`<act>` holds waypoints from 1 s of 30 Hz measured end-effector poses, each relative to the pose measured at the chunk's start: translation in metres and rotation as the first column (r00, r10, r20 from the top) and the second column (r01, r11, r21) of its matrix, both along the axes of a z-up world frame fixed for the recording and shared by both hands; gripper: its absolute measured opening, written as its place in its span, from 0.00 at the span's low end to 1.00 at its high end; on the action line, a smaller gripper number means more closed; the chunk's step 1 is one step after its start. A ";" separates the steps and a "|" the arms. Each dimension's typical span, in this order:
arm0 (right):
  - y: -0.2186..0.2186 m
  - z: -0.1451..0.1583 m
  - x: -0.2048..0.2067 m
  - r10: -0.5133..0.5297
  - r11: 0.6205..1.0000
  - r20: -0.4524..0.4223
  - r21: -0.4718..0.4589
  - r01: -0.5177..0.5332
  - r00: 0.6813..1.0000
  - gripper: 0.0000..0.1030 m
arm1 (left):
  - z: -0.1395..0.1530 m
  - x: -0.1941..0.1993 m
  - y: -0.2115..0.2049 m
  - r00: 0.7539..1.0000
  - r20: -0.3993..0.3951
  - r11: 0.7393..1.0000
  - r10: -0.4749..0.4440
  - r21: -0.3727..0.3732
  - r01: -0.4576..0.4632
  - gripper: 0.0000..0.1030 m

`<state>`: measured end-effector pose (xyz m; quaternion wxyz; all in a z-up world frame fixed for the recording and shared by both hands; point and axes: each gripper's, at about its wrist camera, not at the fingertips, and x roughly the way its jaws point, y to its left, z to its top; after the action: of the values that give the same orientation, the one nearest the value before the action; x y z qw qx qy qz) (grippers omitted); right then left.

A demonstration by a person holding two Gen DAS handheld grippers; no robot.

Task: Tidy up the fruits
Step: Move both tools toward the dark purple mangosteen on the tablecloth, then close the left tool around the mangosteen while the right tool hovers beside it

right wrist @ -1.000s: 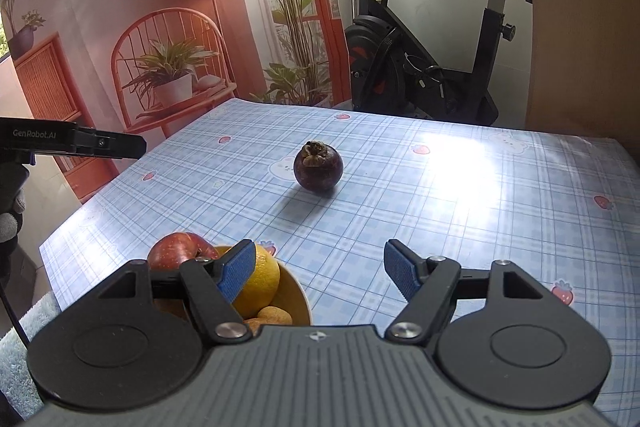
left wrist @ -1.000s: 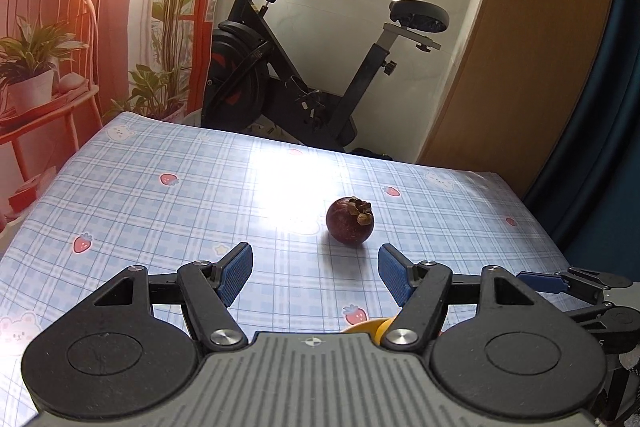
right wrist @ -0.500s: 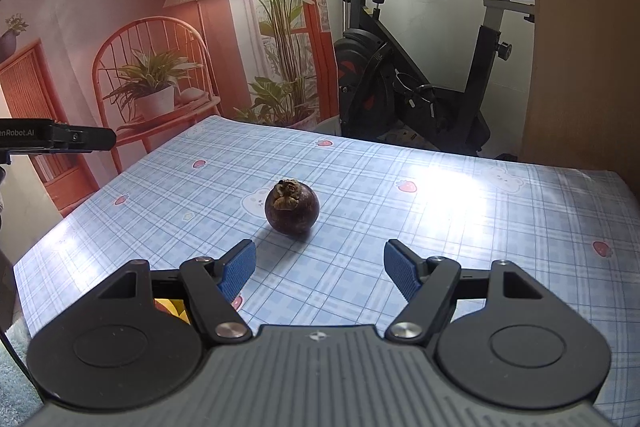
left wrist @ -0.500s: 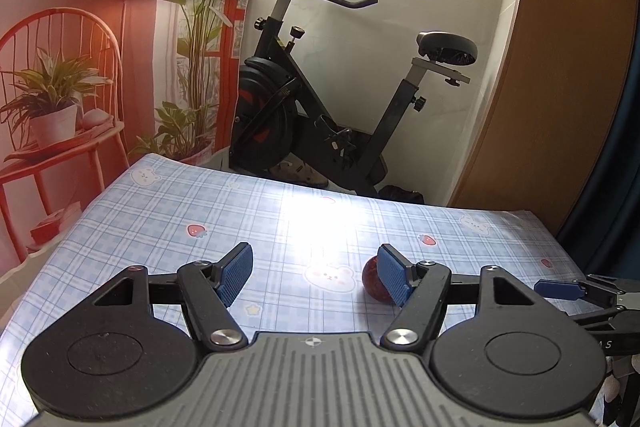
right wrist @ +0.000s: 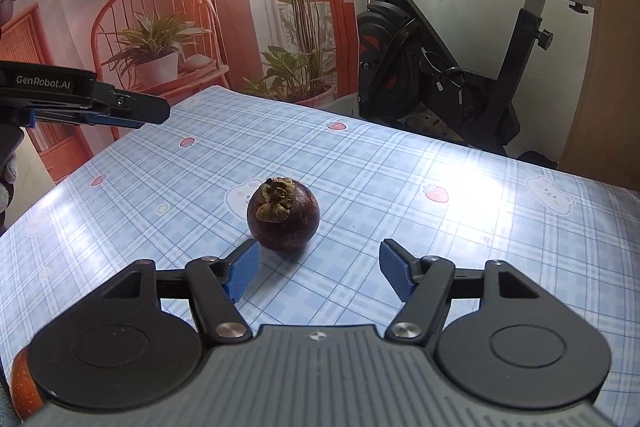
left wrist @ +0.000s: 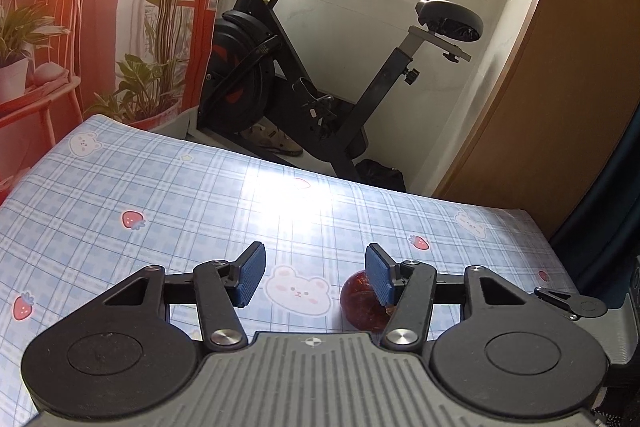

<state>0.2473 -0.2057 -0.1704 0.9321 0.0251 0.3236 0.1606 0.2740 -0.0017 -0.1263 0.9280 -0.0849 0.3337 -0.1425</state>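
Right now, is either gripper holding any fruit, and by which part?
Nothing is held. The right gripper is open just short of the mangosteen on the table; the left gripper is open too.

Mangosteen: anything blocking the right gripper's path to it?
Nothing visible. The mangosteen sits alone on the tablecloth, just ahead of the open right gripper, offset toward its left finger. The left gripper hovers off to the side.
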 end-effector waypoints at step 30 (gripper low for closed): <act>0.009 -0.029 0.047 0.154 0.985 -0.027 0.082 -0.151 0.988 0.52 | -0.060 0.037 -0.015 0.956 -0.178 0.964 -0.234 -0.173 0.203 0.55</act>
<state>0.2945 -0.1967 -0.1991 0.9099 0.0403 0.3332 0.2437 0.3110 -0.0171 -0.1862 0.8596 -0.1321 0.4193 -0.2605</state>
